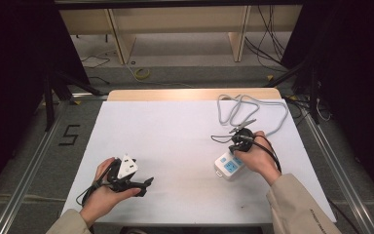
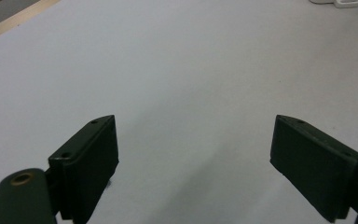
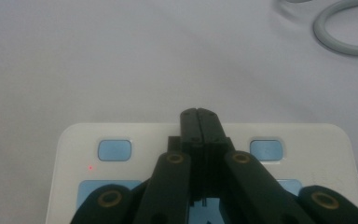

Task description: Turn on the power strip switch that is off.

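Two grippers idled: right gripper (image 3: 200,114), fingers pressed together, hovered over the power strip (image 1: 229,166) near the desk's (image 1: 175,141) right edge, likely pressing its button next; left gripper (image 2: 196,154) fingers spread, empty.

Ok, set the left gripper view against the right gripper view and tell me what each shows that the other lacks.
Left gripper view alone: the left gripper with its jaws spread wide apart, nothing between them, and a strip of the wooden table edge at top left.
Right gripper view alone: the right gripper with its jaws pressed together over the white power strip, whose light blue buttons and a small red light are visible, plus a loop of grey cable.
Both: the white table cover.
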